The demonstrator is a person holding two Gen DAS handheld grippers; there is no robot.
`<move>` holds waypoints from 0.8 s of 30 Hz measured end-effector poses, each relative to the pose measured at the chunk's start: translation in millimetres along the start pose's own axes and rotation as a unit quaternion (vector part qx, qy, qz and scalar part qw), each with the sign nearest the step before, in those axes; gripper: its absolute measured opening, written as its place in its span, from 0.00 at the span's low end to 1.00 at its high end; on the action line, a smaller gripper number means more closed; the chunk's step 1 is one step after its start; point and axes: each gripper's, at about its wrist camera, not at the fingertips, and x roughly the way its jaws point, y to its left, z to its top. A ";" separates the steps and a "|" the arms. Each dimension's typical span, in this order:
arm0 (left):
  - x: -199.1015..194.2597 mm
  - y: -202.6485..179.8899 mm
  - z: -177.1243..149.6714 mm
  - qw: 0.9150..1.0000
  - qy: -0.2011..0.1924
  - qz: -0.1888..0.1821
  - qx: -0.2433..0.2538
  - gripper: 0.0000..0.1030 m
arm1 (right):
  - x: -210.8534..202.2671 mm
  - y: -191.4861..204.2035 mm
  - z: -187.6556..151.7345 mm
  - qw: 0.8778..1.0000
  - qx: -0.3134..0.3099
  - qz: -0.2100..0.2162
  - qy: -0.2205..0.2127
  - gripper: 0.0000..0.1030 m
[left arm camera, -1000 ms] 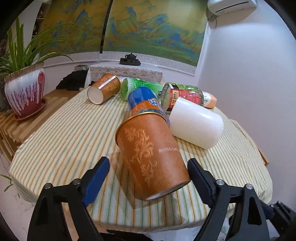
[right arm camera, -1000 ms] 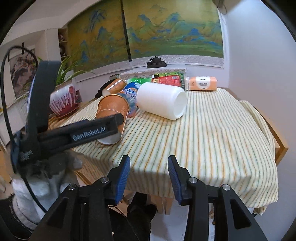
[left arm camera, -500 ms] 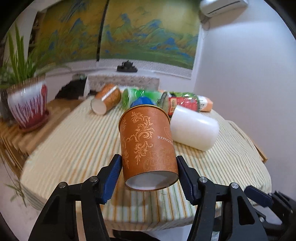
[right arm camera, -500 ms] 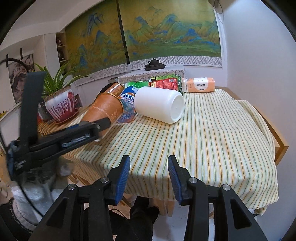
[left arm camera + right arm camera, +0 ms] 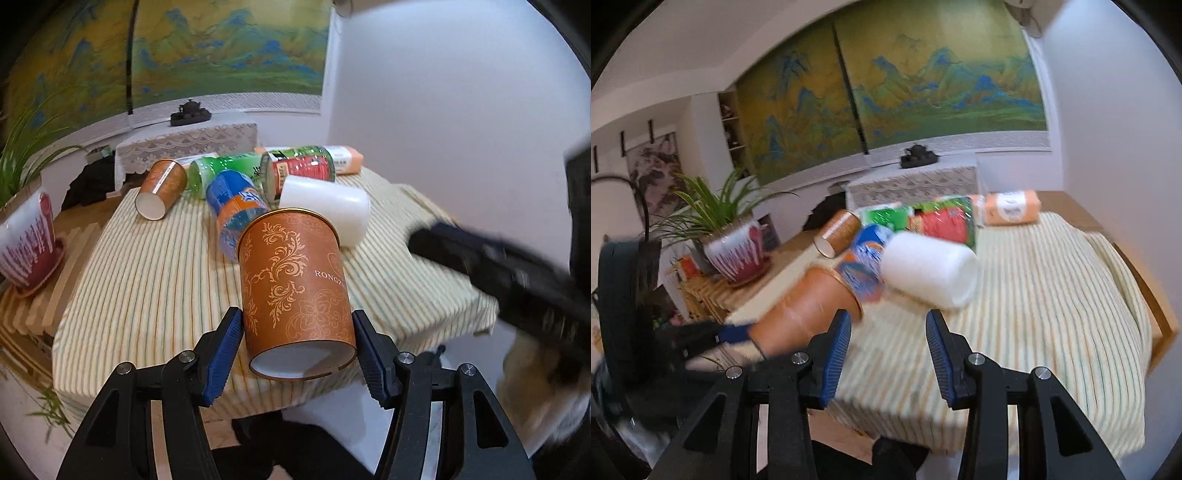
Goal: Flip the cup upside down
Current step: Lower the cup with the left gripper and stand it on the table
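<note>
My left gripper point(image 5: 295, 343) is shut on an orange paper cup point(image 5: 295, 291) with a pale floral print. The cup is lifted off the striped tablecloth point(image 5: 147, 280), its white open mouth toward the camera and its base pointing away. In the right wrist view the same cup point(image 5: 809, 310) shows at the left, tilted, held by the blurred left gripper. My right gripper point(image 5: 888, 354) is open and empty above the table's near edge, just right of the cup. It shows blurred at the right of the left wrist view.
A white cup point(image 5: 325, 206) lies on its side behind the held cup. Beside it lie a blue-orange soda bottle point(image 5: 236, 206), a second orange cup point(image 5: 160, 188), a green bottle point(image 5: 225, 170), a red-labelled bottle point(image 5: 299, 168) and an orange packet point(image 5: 1012, 206). A potted plant point(image 5: 735, 247) stands left.
My left gripper has closed on the orange cup and lifted it off the cloth, turning it more upright. The right gripper has moved up and left toward the cup.
</note>
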 end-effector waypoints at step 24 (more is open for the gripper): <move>14.2 -0.2 22.6 0.996 0.006 -0.015 0.087 0.61 | 68.2 29.0 17.2 0.988 -0.136 -0.028 0.062 0.35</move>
